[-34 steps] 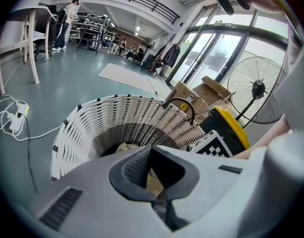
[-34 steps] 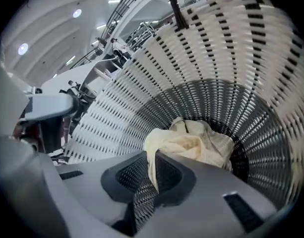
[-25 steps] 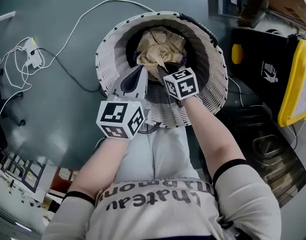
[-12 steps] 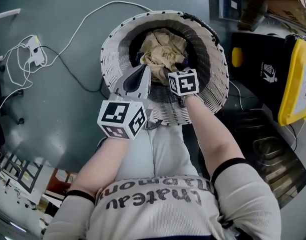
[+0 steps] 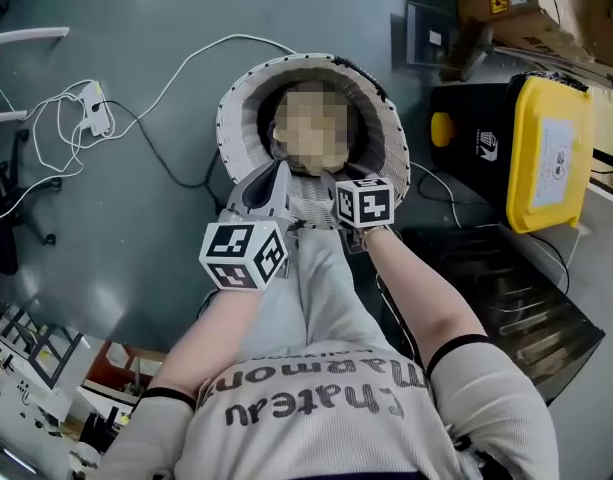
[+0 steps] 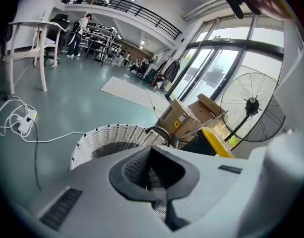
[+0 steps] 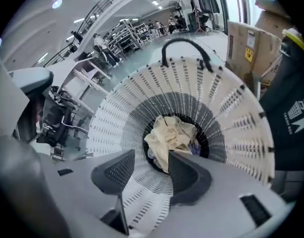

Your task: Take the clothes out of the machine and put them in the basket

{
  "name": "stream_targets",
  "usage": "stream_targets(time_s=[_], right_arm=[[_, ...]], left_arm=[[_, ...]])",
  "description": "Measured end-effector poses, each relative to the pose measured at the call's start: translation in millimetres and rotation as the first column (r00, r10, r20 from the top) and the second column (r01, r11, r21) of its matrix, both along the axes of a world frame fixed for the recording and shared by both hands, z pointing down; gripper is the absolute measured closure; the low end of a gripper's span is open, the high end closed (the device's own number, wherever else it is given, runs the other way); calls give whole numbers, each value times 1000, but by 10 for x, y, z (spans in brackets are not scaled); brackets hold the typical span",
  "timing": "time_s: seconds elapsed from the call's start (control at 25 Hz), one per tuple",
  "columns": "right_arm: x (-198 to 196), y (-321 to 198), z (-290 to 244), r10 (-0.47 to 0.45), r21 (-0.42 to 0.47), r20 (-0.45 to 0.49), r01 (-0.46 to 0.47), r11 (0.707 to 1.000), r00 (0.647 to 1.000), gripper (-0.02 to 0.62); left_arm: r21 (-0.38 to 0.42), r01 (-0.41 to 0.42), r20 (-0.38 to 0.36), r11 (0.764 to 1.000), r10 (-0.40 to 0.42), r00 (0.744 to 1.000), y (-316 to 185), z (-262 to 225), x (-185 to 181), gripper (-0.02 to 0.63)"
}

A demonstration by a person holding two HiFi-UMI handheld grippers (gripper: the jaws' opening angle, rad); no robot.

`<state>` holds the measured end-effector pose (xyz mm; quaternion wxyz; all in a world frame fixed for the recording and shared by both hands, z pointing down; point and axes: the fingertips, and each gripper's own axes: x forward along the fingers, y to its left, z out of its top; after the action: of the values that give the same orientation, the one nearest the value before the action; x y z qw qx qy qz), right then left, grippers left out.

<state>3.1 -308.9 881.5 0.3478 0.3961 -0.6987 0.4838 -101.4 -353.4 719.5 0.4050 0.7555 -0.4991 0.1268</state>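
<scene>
Cream cloth, crumpled and deeply creased, makes up the clothes (image 7: 172, 134), which lie bunched at the bottom of a white woven basket (image 7: 233, 110) standing mouth-up on the grey-green floor (image 5: 136, 198). The heap shows no clear long axis, though one fold trails toward the near side in the right gripper view, and a sliver of violet fabric (image 7: 195, 146) peeks out beside it. A black handle (image 7: 184, 46) arches over the basket's far rim. The right tool (image 7: 152, 168) hangs above the near wall with its jaws spread, having just been opening, and nothing sits between them but slatted wall. The left tool (image 5: 278, 173) hangs beside it over the same rim, its jaws pressed together and empty. A black case with a yellow lid (image 5: 546, 153) stands to the right of the basket.
</scene>
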Motion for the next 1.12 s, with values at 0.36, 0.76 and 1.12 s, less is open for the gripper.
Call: stream_targets(time_s=[0.36, 0.76, 1.12], right_arm=[[-22, -510, -1977, 110, 214, 188, -150, 965, 976, 393], [267, -942, -3557, 124, 395, 292, -237, 887, 948, 414], [462, -1208, -4781, 96, 563, 389, -319, 762, 916, 460]], left_arm=[[211, 23, 40, 977, -32, 999, -507, -1594, -25, 598], [340, 138, -12, 930, -143, 990, -420, -2851, -97, 598], [501, 124, -36, 856, -122, 992, -403, -3899, 8, 598]])
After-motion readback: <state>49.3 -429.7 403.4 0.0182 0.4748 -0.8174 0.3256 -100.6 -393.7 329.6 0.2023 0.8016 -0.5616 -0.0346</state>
